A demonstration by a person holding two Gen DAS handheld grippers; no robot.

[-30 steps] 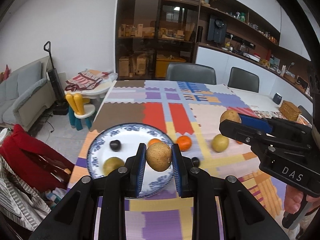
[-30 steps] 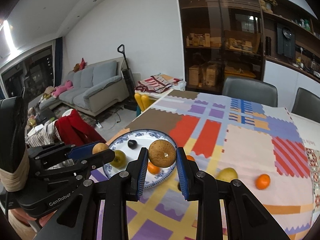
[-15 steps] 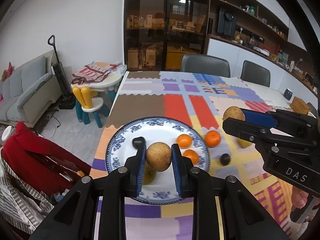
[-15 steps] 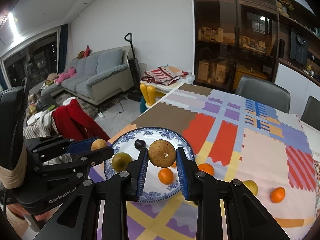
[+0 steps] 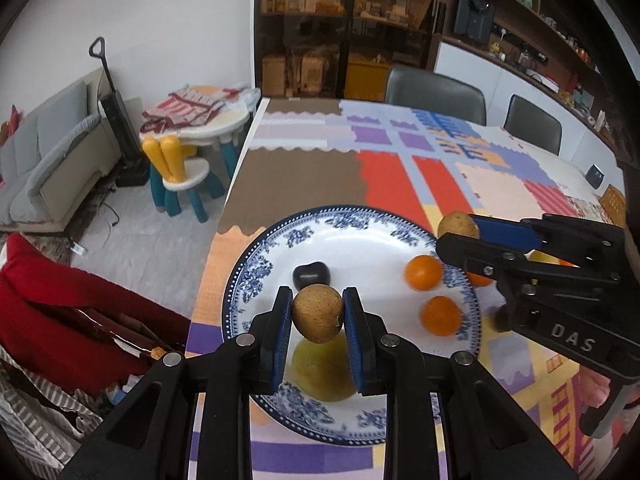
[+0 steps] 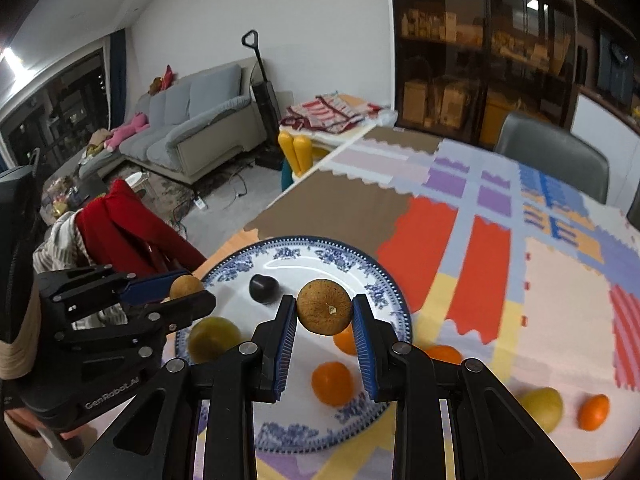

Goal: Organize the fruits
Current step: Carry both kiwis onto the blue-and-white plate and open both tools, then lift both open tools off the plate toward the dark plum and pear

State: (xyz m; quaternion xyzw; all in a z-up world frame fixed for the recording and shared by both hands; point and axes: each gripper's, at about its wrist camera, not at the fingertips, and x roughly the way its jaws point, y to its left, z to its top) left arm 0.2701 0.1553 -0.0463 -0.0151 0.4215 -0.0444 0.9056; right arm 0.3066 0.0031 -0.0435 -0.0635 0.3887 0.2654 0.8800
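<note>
Patchwork cloth in red, purple and brown covers the bench (image 5: 400, 176), with a blue-patterned white china plate (image 5: 280, 240) at lower centre of both views. Each gripper hangs over it, clenched on a rough brown round fruit: the left gripper (image 5: 317, 316) on one (image 5: 317, 314) poised above a yellow-green fruit (image 5: 320, 372) and beside a dark plum (image 5: 311, 274); the right gripper (image 6: 324, 314) on another (image 6: 324, 312) nearer the plate's right rim. Two oranges (image 5: 423, 272) on the plate crowd the right gripper's likely drop spot, so it looks the tighter fit.
</note>
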